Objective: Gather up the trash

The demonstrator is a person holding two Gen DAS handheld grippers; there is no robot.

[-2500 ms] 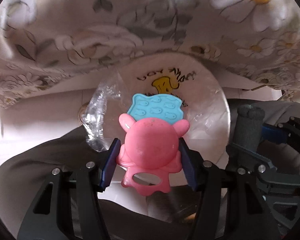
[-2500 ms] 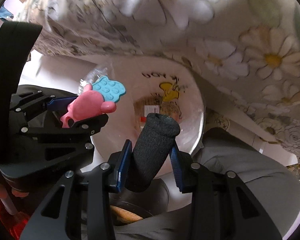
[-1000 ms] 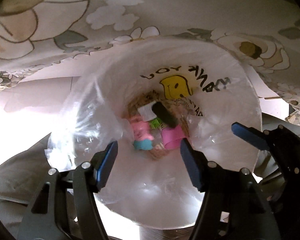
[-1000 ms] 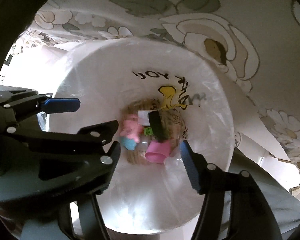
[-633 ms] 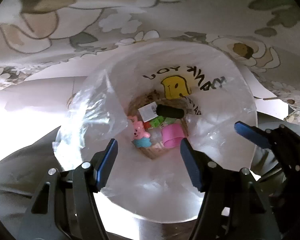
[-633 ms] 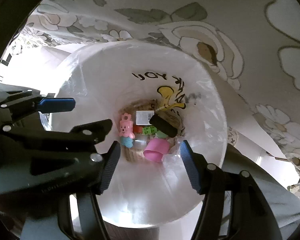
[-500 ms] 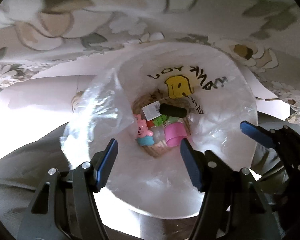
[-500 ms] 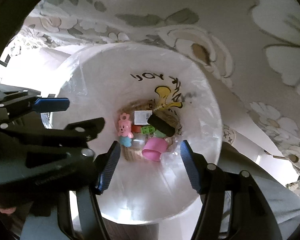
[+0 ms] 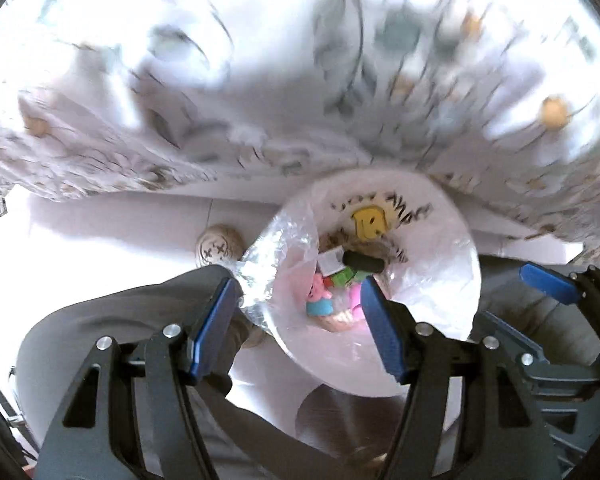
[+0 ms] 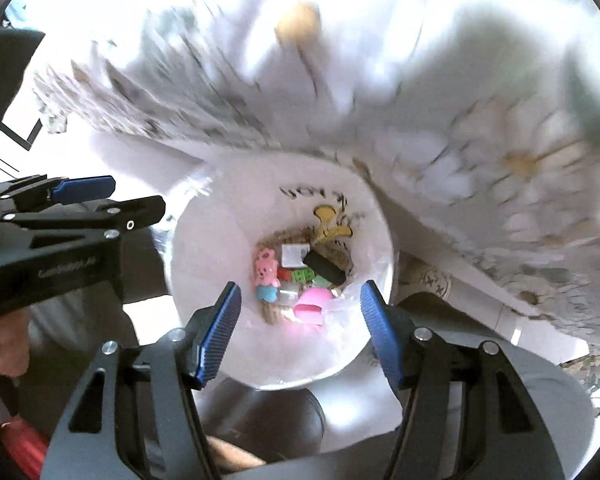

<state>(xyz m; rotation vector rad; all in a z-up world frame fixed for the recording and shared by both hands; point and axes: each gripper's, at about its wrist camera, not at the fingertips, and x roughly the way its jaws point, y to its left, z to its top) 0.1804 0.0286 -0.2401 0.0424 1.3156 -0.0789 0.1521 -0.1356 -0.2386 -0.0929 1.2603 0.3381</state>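
A white plastic bag point(image 9: 432, 280) with a yellow smiley print lines a bin below both grippers. At its bottom lie a pink bear toy point(image 9: 318, 294) on a blue base, a black foam cylinder point(image 9: 362, 262), a pink cup point(image 10: 312, 304) and small green blocks. My left gripper point(image 9: 296, 300) hangs open and empty above the bag's left rim. Over the bag point(image 10: 220, 240) my right gripper point(image 10: 300, 296) is also open and empty, with the toy point(image 10: 266, 270) and cylinder point(image 10: 324, 266) far beneath it. Each gripper shows at the edge of the other's view.
A floral tablecloth point(image 9: 260, 100) hangs over the table edge just behind the bag, blurred in both views point(image 10: 420, 100). A person's grey trouser legs point(image 9: 100, 320) flank the bin. A beige round thing with cross marks point(image 9: 218, 246) lies on the pale floor.
The pink toy and black foam cylinder, held at first, now lie in the bag. Both open grippers have risen well above it, so the bag looks smaller and the tablecloth fills more of the view.
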